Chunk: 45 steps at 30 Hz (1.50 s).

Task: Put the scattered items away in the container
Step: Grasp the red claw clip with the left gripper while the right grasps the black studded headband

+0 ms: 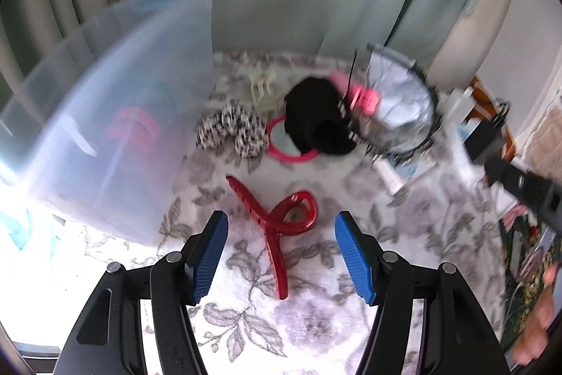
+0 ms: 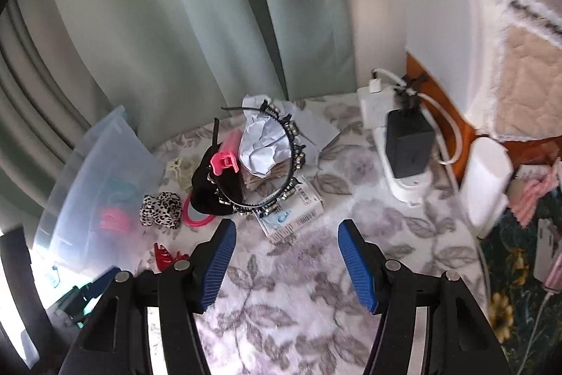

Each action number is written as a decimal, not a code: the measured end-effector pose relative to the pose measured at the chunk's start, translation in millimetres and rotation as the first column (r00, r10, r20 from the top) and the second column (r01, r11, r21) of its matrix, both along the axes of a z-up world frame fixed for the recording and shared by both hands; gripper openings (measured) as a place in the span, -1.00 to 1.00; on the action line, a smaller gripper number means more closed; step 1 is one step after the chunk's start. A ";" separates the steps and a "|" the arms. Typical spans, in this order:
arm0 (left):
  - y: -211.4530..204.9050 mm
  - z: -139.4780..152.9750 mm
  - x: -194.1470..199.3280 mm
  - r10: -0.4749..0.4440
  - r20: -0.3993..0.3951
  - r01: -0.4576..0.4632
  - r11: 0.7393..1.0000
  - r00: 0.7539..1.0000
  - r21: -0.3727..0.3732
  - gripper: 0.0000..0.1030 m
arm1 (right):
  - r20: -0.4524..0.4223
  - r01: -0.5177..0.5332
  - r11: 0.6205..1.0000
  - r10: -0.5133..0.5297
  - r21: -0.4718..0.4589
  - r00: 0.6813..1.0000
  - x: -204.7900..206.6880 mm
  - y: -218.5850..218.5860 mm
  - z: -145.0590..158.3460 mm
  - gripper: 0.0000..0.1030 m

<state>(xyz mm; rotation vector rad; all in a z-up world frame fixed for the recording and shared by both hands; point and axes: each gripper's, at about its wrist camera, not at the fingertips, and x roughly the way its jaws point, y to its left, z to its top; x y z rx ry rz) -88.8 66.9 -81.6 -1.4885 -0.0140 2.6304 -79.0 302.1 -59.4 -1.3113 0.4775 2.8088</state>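
My left gripper (image 1: 281,255) is open and empty, its blue pads either side of a red claw hair clip (image 1: 274,227) lying on the floral cloth. The clear plastic container (image 1: 105,129) stands at the left with a pink clip (image 1: 131,129) inside. Beyond lie a leopard scrunchie (image 1: 228,129), a cream clip (image 1: 261,90), a pink round mirror (image 1: 288,143) under a black cloth item (image 1: 312,118), a pink clip (image 1: 361,97) and a studded headband (image 1: 421,115). My right gripper (image 2: 286,262) is open and empty above bare cloth, short of the headband (image 2: 291,164) and the container (image 2: 95,185).
Crumpled white paper (image 2: 263,146) and a printed packet (image 2: 295,209) sit under the headband. A white power strip with a black adapter (image 2: 407,146) and a white cylinder (image 2: 488,185) stand at the right. Curtains hang behind. My right gripper's arm shows in the left wrist view (image 1: 520,181).
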 end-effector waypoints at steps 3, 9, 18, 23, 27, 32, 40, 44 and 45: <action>-0.1 -18.3 -5.4 -0.009 0.036 0.009 1.000 0.999 -0.011 0.25 | 0.018 0.003 1.000 -0.003 -0.004 1.000 -18.6 0.7 -11.8 0.25; -1.8 -44.9 -11.5 -0.009 0.070 0.013 0.999 0.998 -0.047 0.25 | 0.078 0.043 0.998 -0.039 -0.049 0.996 -53.9 4.8 -46.4 0.25; -6.1 -64.5 -15.9 -0.004 0.101 0.009 0.999 0.995 -0.051 0.25 | 0.119 0.101 0.991 -0.090 -0.087 0.989 -79.9 6.4 -73.0 0.24; -2.0 -61.7 -13.0 -0.016 0.084 0.021 0.998 0.996 -0.062 0.07 | 0.117 0.138 0.985 -0.127 -0.101 0.985 -83.6 8.8 -73.9 -0.17; 0.1 -58.2 -10.0 -0.032 0.076 0.036 0.998 0.997 -0.055 -0.30 | 0.113 0.149 0.981 -0.135 -0.127 0.984 -80.4 10.3 -70.9 -0.57; -2.6 -50.3 -7.8 -0.036 0.082 0.038 0.999 0.996 -0.024 -0.69 | 0.093 0.139 0.980 -0.127 -0.144 0.988 -74.0 6.5 -59.8 -0.65; -12.9 -28.1 -1.7 -0.026 0.067 0.023 0.999 0.997 0.033 -0.70 | 0.036 0.113 0.981 -0.109 -0.156 0.993 -48.1 0.5 -25.1 -0.71; -12.5 -1.0 9.6 -0.039 0.009 0.039 0.998 0.999 0.043 -0.70 | -0.002 0.102 0.981 -0.103 -0.165 0.995 -33.1 -4.0 -2.7 -0.73; -12.6 6.0 12.9 -0.042 -0.006 0.042 0.998 0.999 0.045 -0.70 | -0.015 0.097 0.981 -0.101 -0.167 0.995 -28.3 -5.6 4.8 -0.75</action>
